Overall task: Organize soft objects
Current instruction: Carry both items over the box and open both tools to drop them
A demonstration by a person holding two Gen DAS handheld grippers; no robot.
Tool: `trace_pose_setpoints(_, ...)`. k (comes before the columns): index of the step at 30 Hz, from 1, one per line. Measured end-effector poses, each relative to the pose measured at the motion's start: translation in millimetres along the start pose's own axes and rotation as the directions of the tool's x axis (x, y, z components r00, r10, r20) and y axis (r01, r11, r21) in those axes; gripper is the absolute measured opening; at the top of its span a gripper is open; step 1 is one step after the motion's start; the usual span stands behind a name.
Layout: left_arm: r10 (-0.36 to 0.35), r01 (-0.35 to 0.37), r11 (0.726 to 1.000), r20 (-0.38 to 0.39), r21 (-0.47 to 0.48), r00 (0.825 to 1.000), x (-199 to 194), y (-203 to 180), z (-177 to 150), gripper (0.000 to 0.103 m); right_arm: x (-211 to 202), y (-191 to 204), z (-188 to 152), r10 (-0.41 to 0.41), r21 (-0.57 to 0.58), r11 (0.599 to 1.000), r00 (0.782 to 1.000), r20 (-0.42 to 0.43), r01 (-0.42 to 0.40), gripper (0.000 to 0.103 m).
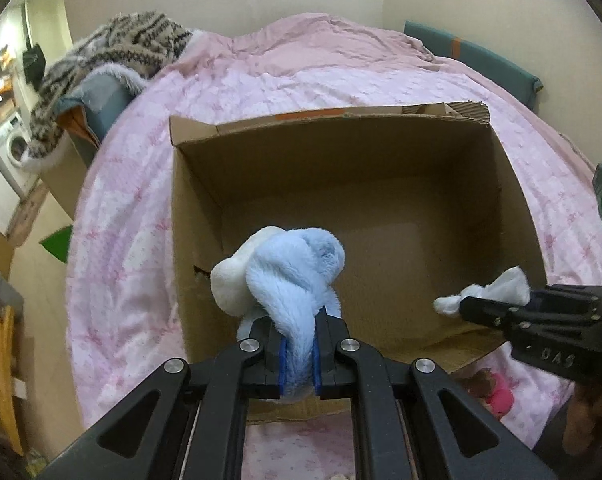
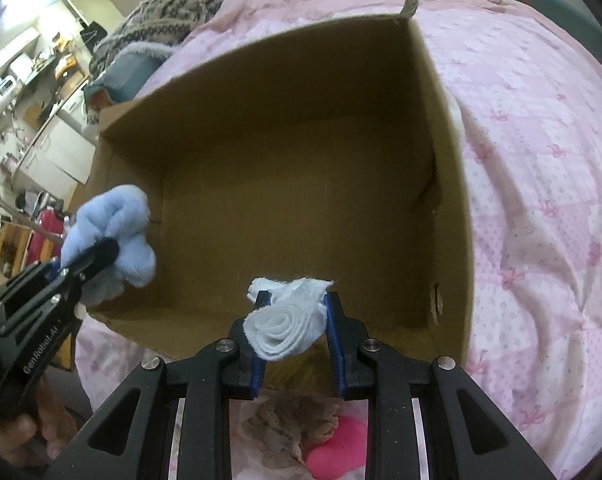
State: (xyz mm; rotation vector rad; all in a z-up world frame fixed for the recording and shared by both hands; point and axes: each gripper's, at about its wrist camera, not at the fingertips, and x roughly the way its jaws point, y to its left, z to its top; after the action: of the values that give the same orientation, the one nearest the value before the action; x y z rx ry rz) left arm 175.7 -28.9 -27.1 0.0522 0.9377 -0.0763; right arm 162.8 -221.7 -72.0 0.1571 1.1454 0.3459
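While the cardboard box (image 1: 353,184) lies open on the pink quilt (image 1: 301,76), its bare floor is ringed by tall walls. A blue plush toy (image 1: 289,276) is pinched by the left gripper (image 1: 299,354) over the near left rim, and a rolled pale cloth (image 2: 289,320) by the right gripper (image 2: 297,336) over the near edge. "GenRobot.AI" is printed on one handle. A striped blanket (image 1: 113,52) is heaped at the bedside.

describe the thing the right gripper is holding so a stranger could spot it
Find the open cardboard box on the pink bed. Over its near edge, the right gripper grips a rolled cloth: flat and spiralled, unlike the fluffy blue plush beside it.
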Motion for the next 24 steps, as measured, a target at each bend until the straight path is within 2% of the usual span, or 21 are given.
trace_pose_setpoints(14, 0.011, -0.011, 1.000, -0.013, -0.002, 1.000, 3.3, -2.3, -3.2, 0.009, 5.1, 12.8, -2.9, 0.004, -0.054, 0.999, 1.000, -0.021, -0.005, 0.028)
trace_pose_setpoints(24, 0.017, -0.017, 1.000, -0.003, 0.000, 1.000, 0.9, -4.1, -4.3, 0.012, 3.6, 16.4, -1.6, -0.022, -0.062, 0.998, 1.000, 0.002, 0.022, 0.028)
